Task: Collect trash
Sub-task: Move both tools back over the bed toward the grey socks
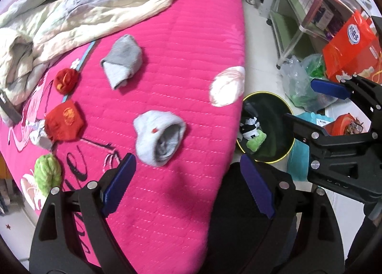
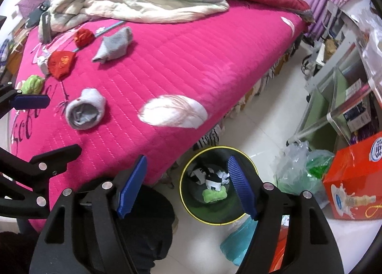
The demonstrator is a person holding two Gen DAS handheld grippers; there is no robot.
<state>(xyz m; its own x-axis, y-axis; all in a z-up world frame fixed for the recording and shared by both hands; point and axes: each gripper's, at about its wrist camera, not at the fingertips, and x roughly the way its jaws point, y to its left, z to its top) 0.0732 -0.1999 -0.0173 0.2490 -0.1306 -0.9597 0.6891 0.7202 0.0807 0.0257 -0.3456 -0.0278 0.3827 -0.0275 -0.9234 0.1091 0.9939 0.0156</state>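
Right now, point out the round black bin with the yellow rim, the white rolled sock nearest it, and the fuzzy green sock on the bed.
Bin (image 2: 185,192): right wrist view, left rim.
White sock (image 1: 148,128): left wrist view, cuff.
Green sock (image 1: 46,172): left wrist view, middle.

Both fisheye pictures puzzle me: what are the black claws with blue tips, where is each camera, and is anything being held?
They are hand-held grippers; a person carries one in each hand, a camera on each looking along its fingers. The left gripper is over the pink bed; the right gripper is above the bin on the floor. Both are open and hold nothing. On the bed lie a grey sock bundle, a folded grey sock, two red bundles, a green one and a rumpled quilt. The bin already holds several bundles.
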